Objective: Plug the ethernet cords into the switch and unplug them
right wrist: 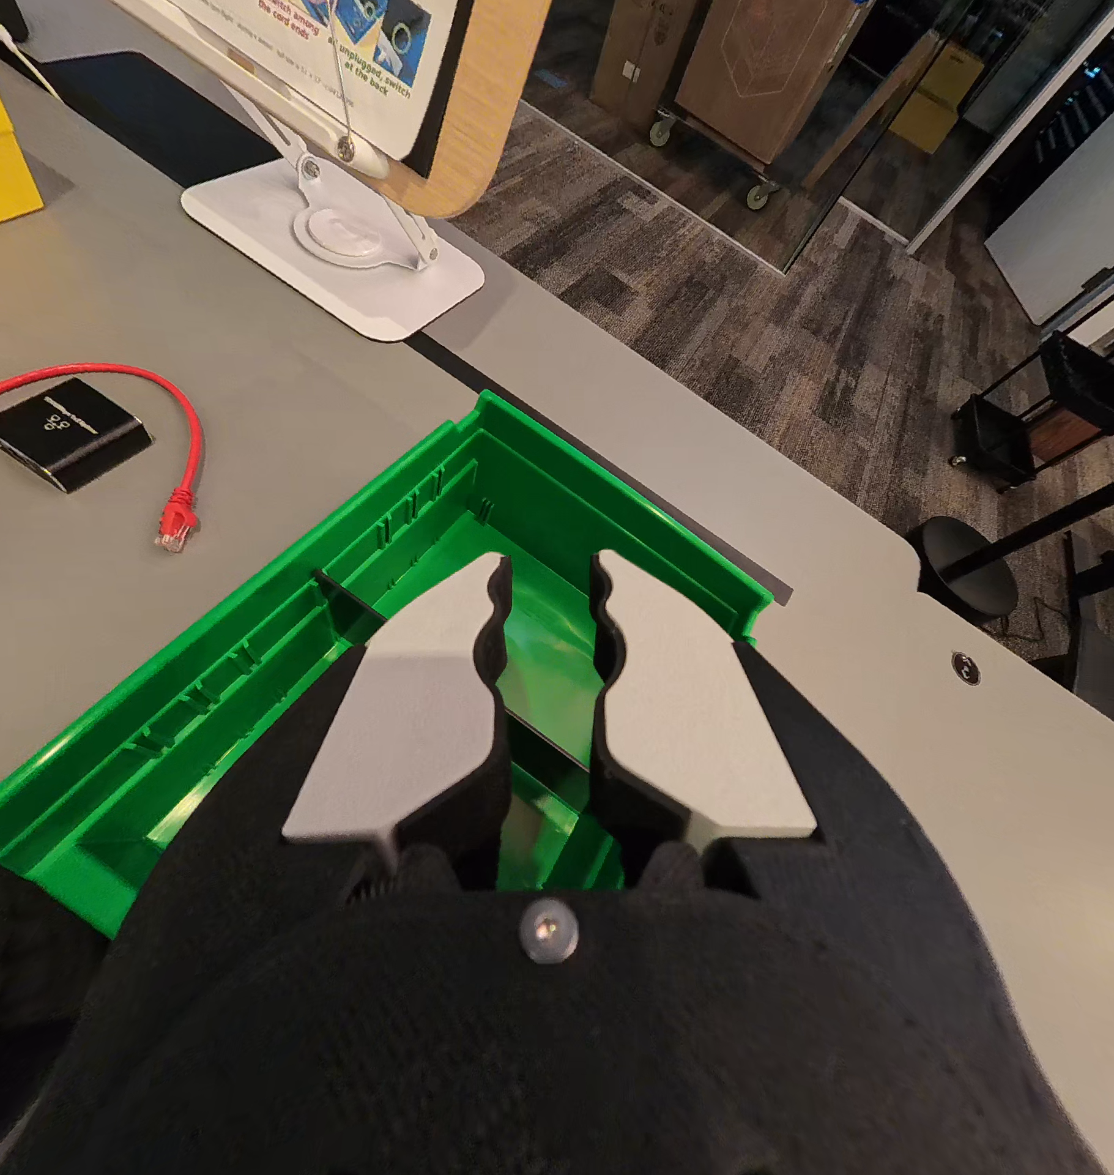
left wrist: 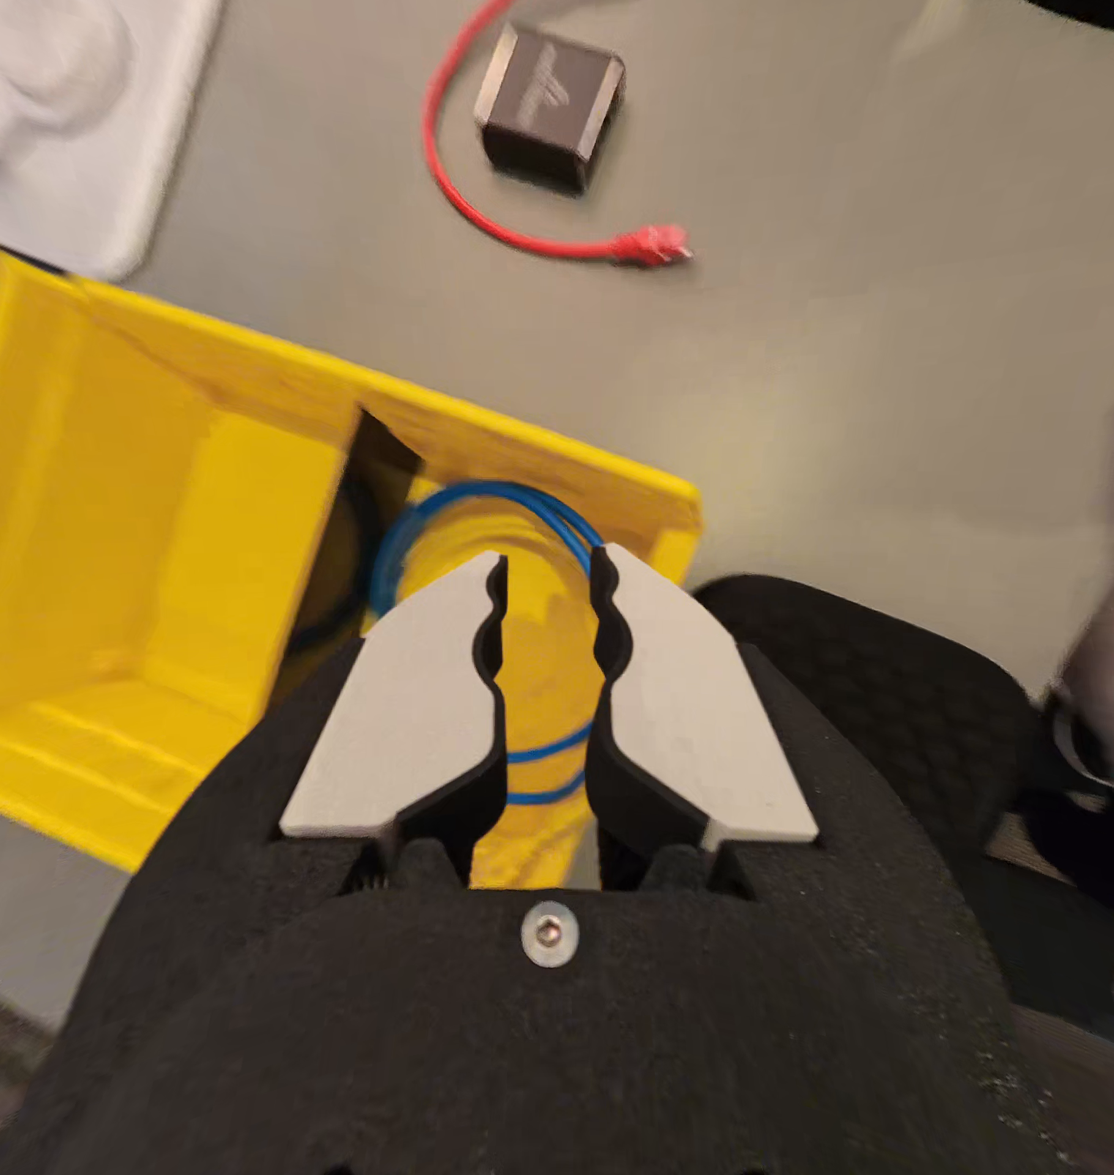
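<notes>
We see both wavy-padded grippers, left (left wrist: 549, 559) and right (right wrist: 551, 559), spread and bare above glossy ribbed bins, yellow (left wrist: 160, 572) and green (right wrist: 414, 508), with a blurred blue cord (left wrist: 478, 493) partly hidden.

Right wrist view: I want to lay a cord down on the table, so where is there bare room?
Bare grey table lies between the white stand base, the red cord and the green bin. Another bare strip runs right of the bin toward the table edge. It is crowded around the black switch, where the red cord curls.
</notes>
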{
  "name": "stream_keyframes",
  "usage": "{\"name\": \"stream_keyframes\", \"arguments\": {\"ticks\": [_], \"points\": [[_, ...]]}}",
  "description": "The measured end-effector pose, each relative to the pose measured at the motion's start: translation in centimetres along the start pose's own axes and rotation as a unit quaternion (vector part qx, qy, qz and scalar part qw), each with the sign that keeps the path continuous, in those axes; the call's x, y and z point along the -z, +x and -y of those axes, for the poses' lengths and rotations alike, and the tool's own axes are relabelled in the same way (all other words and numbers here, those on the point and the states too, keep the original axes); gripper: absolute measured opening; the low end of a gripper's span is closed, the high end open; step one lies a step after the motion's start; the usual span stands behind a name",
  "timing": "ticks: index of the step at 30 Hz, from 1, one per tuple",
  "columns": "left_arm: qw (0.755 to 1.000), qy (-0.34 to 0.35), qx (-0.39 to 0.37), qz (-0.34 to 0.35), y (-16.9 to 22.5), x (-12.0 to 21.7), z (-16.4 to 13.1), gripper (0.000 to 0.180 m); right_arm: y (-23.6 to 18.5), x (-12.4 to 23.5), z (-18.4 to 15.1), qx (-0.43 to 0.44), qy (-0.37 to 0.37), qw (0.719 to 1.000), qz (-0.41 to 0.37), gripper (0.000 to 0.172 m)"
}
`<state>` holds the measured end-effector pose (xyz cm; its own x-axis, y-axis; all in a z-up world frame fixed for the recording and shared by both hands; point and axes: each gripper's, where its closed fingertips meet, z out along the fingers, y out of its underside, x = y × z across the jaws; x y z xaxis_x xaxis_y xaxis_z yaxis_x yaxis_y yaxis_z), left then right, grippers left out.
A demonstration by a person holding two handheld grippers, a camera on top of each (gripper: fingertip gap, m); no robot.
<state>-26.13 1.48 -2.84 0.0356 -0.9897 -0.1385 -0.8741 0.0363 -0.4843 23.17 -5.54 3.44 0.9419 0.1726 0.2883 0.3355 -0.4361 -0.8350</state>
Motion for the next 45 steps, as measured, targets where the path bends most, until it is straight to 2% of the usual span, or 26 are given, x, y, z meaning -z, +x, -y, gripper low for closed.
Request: {"name": "stream_keyframes", "arguments": {"ticks": [4,10,12,16,21,25,34,40,45], "points": [[0.996,-0.023,0.044,-0.071,2.6,-1.5,-3.8,0.026,-0.3,-0.3,-0.3,0.004,-0.015,1.000,0.002,0.024],[0.987,-0.051,0.090,-0.122,3.1,-3.6,-6.3,0.029,-0.5,-0.2,-0.6,0.007,-0.022,1.000,0.002,0.024],[0.986,-0.056,0.093,-0.128,3.0,-4.0,-6.5,0.028,-0.5,-0.2,-0.6,0.008,-0.024,1.000,0.002,0.024],[0.983,-0.053,0.089,-0.154,3.7,-4.1,-6.0,0.007,-0.6,-0.4,-0.9,0.008,-0.030,0.999,0.005,0.024],[0.981,-0.064,0.094,-0.155,3.5,-3.6,-6.1,0.007,-0.7,-0.5,-0.9,0.010,-0.032,0.999,0.009,0.024],[0.986,-0.042,0.095,-0.133,1.9,-1.6,-5.3,0.006,-0.7,-0.6,-0.9,0.009,-0.032,0.999,0.012,0.024],[0.995,-0.007,0.086,-0.041,-2.2,5.7,-3.1,0.006,-0.6,-0.5,-1.2,0.004,-0.031,0.999,0.015,0.024],[0.998,0.027,0.052,-0.002,-2.7,10.3,0.8,0.006,-0.6,-0.5,-1.5,0.001,-0.034,0.999,0.019,0.024],[0.999,0.034,0.008,0.029,-3.1,12.9,5.8,0.006,-0.6,-0.5,-1.5,0.001,-0.035,0.999,0.019,0.024]]}}
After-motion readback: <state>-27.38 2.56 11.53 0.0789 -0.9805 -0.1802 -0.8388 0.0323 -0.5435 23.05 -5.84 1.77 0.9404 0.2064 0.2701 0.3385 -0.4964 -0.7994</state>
